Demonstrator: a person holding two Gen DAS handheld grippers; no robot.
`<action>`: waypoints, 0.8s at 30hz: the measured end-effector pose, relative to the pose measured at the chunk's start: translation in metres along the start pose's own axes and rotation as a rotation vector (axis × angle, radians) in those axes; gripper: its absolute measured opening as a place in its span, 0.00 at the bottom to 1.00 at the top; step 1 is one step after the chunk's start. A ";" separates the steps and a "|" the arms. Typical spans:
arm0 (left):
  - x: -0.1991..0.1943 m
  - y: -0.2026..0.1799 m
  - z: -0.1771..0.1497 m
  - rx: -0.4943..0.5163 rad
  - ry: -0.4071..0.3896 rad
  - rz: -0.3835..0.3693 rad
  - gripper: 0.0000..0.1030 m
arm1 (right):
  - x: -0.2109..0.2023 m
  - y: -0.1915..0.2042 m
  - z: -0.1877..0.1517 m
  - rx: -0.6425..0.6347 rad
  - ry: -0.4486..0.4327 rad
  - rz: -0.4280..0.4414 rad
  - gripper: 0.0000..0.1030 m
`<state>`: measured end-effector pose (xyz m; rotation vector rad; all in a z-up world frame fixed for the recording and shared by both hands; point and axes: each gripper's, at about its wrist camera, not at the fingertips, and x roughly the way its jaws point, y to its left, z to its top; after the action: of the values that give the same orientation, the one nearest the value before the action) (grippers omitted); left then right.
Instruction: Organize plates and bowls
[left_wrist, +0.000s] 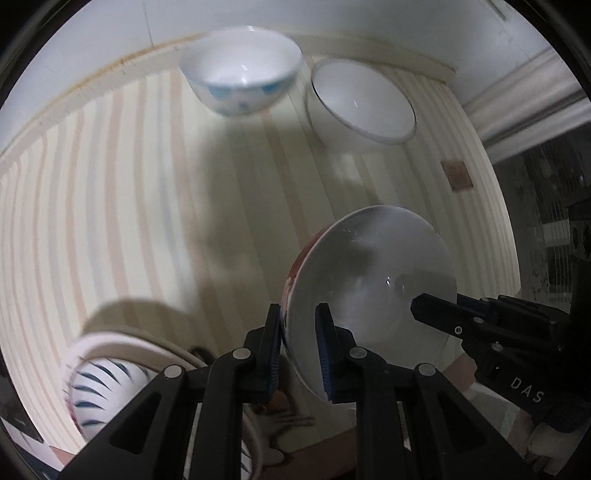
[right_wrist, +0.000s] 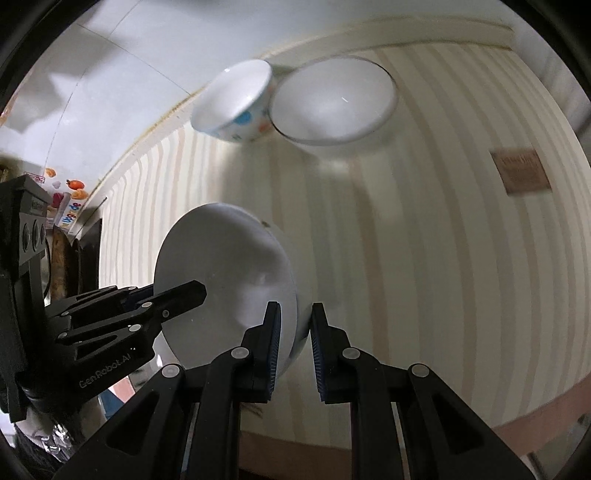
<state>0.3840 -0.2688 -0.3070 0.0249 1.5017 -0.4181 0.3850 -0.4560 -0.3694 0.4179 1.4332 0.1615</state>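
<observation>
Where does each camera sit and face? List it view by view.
Left wrist: on the left gripper, facing steeply down at the striped tablecloth; it clamps a white bowl by the rim; right gripper enters at right.
Right wrist: on the right gripper, facing down likewise, clamping the opposite rim; left gripper at left.
Shared: that bowl, both grippers, blue-patterned bowl, dark-rimmed bowl.

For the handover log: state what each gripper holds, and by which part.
Both grip one glossy white ceramic bowl with a red-patterned outside by its rim: the left gripper at the near edge, the right gripper at the opposite edge.
</observation>
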 end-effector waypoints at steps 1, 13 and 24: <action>0.003 -0.004 -0.003 0.002 0.006 0.001 0.15 | 0.000 -0.004 -0.006 0.001 0.005 -0.003 0.18; 0.036 -0.020 -0.026 0.029 0.081 0.026 0.15 | 0.018 -0.032 -0.046 0.049 0.081 0.000 0.18; 0.052 -0.032 -0.026 0.039 0.090 0.058 0.16 | 0.025 -0.040 -0.051 0.053 0.135 0.001 0.18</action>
<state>0.3501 -0.3044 -0.3514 0.1190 1.5778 -0.4037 0.3335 -0.4739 -0.4118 0.4581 1.5724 0.1554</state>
